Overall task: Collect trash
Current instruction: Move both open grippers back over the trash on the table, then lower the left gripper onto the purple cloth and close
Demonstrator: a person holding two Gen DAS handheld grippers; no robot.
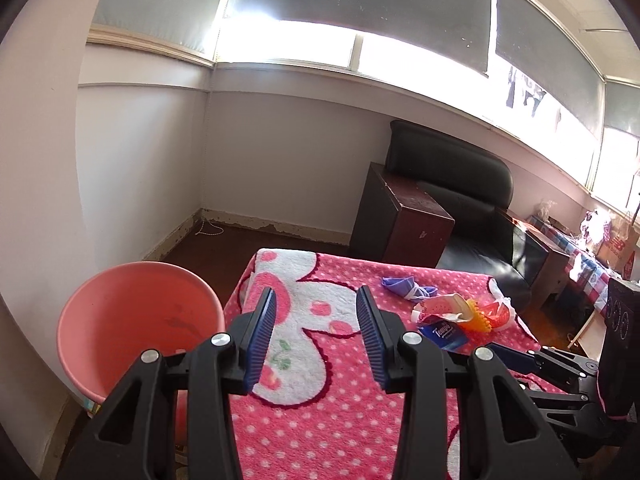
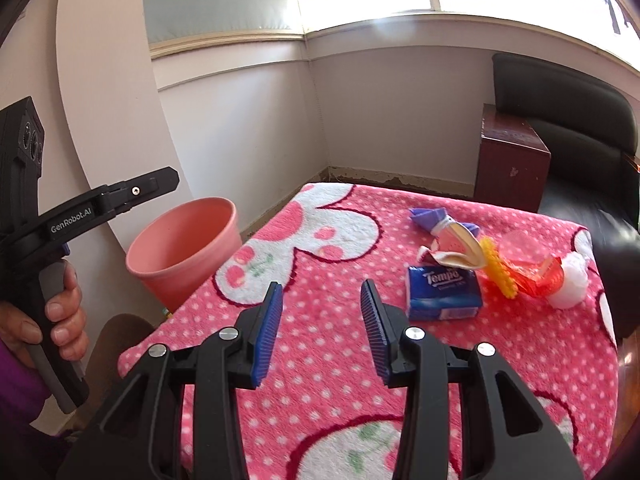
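Observation:
A pink bucket (image 1: 136, 320) (image 2: 184, 248) stands on the floor left of a table under a pink dotted blanket (image 2: 320, 344). On the blanket's right part lie a blue Tempo tissue pack (image 2: 442, 290) (image 1: 444, 332), a purple wrapper (image 2: 430, 218) (image 1: 404, 286), a crumpled pink-white packet (image 2: 456, 250), a yellow spiky piece (image 2: 496, 268) and a red-and-white plastic bag (image 2: 548, 274). My left gripper (image 1: 316, 300) is open and empty above the blanket's left side. My right gripper (image 2: 322, 296) is open and empty, left of the tissue pack.
A black leather armchair (image 1: 460, 184) and a dark red cabinet (image 1: 404, 220) stand behind the table. A cluttered side table (image 1: 592, 248) is at the far right. A hand (image 2: 60, 312) holds the left gripper's handle.

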